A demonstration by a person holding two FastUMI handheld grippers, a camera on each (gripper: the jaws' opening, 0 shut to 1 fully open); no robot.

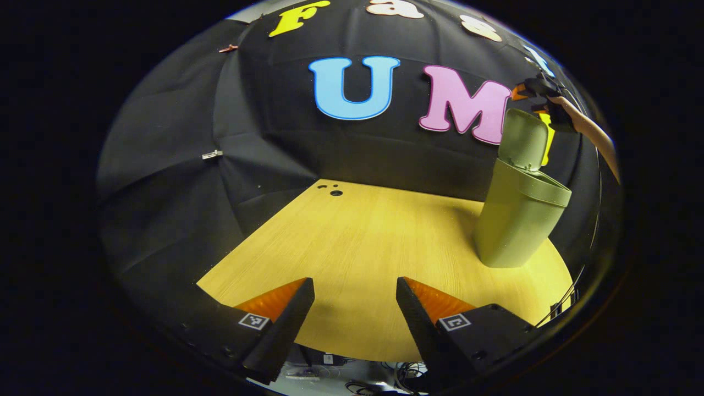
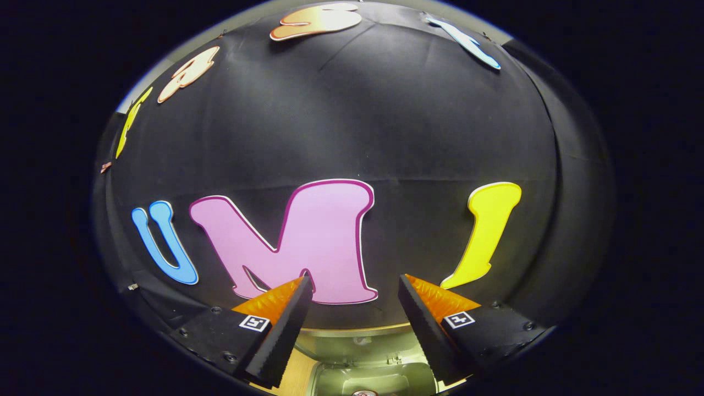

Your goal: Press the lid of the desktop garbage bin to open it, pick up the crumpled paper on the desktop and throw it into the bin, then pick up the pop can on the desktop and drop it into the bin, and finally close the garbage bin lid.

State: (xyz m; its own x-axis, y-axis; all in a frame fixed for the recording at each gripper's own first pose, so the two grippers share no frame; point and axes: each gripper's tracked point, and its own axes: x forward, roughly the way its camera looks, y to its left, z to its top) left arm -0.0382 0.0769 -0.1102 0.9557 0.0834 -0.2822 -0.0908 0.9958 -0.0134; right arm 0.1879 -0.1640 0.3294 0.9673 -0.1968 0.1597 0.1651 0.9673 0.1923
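Observation:
The olive-green bin [image 1: 514, 228] stands upright at the right of the wooden table [image 1: 363, 242], with its lid [image 1: 522, 137] flipped up and open. My left gripper [image 1: 355, 286] hovers open over the table's near edge, nothing between its fingers. Above the bin's lid is my right gripper [image 1: 522, 99], held by a person's arm [image 1: 594, 132]. In the right gripper view, my right gripper [image 2: 356, 283] is open and empty, facing the wall. Below it lies the bin's open mouth [image 2: 379, 371]. A small red-and-white bit [image 2: 364, 392] shows inside, too little to identify.
The black cloth wall closes the table's back and left sides. Small holes [image 1: 333, 191] mark the table's far corner. Cables [image 1: 385, 379] hang below the table's near edge. Bare tabletop stretches between my left gripper and the bin.

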